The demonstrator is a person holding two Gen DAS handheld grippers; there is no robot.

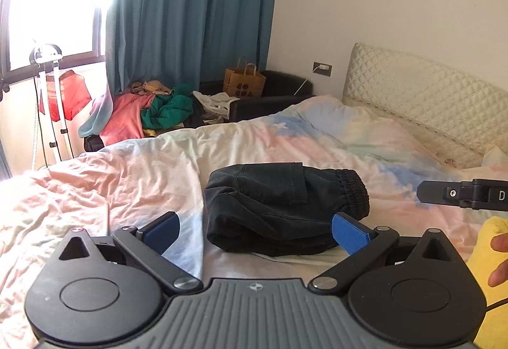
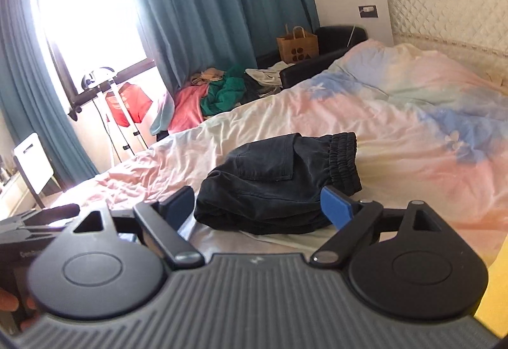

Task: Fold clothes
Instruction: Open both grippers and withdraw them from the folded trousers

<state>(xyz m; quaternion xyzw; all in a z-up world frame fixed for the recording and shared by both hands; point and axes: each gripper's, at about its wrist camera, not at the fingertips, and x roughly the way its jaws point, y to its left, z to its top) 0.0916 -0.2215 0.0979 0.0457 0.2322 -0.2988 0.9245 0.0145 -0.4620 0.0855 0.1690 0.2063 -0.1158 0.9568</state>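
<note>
Your left tongs [image 1: 255, 233] are released, blue pads spread wide, nothing between them. Your right tongs [image 2: 257, 206] are likewise released and empty; their tip also shows at the right edge of the left wrist view. Both sit above the near part of the bed [image 1: 127, 177], clear of the fabric.

Just beyond the pads: the black garment [image 1: 279, 209], folded into a compact bundle, lying on the pastel pink-and-blue duvet near the middle of the bed. Elastic waistband to the right, a pocket facing up.

Yellow cloth [image 1: 485, 257] at the near right edge; your fingers partly visible there.

Far right: quilted cream headboard [image 1: 422, 88]. Far left, past the bed: heap of unfolded clothes [image 1: 149, 114] (pink, green, white), a brown paper bag [image 1: 243, 83], teal curtains [image 1: 190, 9], bright window.
</note>
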